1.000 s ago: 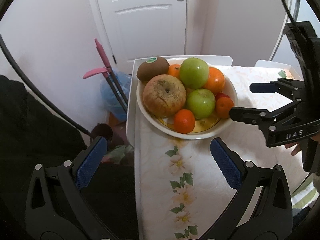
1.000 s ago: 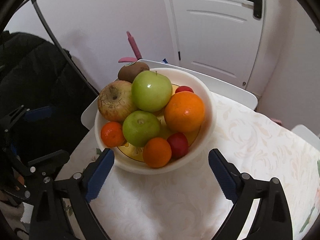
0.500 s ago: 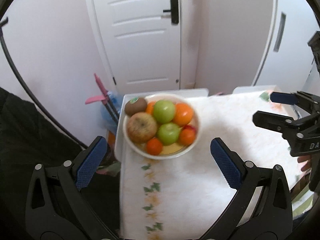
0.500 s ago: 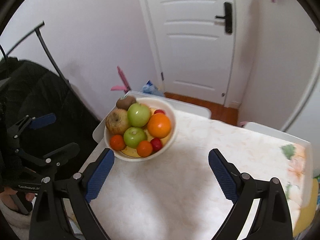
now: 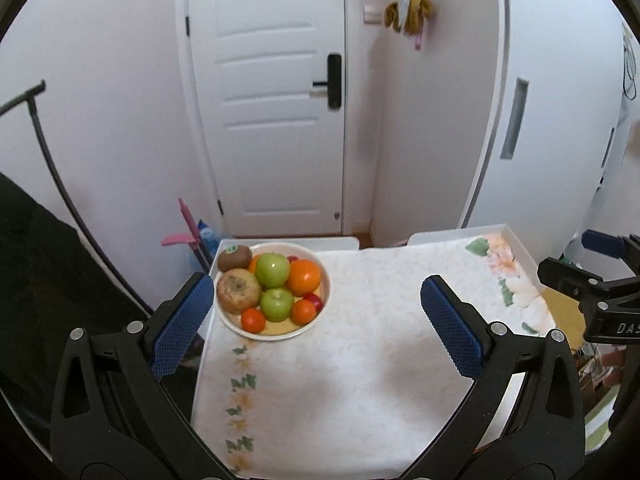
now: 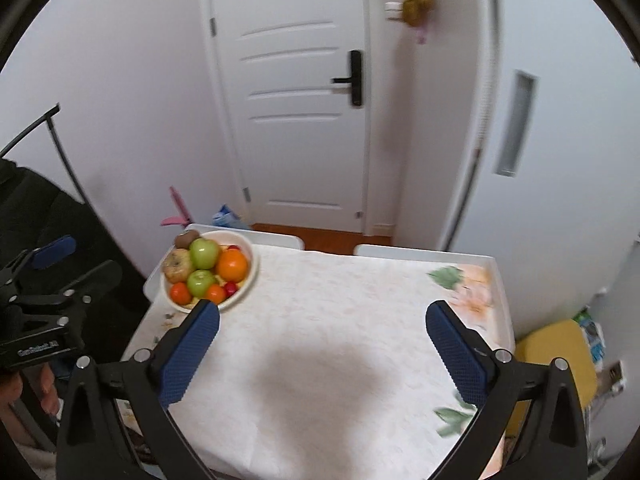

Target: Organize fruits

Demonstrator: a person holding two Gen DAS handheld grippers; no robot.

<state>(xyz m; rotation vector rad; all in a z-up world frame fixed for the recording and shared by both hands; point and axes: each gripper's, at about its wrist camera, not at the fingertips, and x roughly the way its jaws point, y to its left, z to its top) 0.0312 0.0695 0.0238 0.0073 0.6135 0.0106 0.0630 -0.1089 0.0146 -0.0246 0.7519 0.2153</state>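
A white bowl (image 5: 325, 304) full of fruit stands at the table's far left corner; it also shows in the right wrist view (image 6: 250, 276). It holds two green apples (image 5: 273, 270), a large orange (image 5: 304, 277), a brownish wrinkled apple (image 5: 239, 291), a kiwi (image 5: 234, 258), small tangerines (image 5: 253, 320) and a red fruit. My left gripper (image 5: 316, 322) is open and empty, held back above the table's near side. My right gripper (image 6: 322, 340) is open and empty, high above the table's middle.
The table (image 5: 360, 360) wears a white floral cloth and ends at raised white rims. A white door (image 5: 276, 120) stands behind it. A pink-handled tool (image 5: 188, 228) leans at the left wall. A yellow seat (image 6: 556, 348) is at the right. Dark fabric lies to the left.
Both grippers have pulled up and back from the bowl, which now looks small and far. Both stay open and empty. The fruit has not moved.
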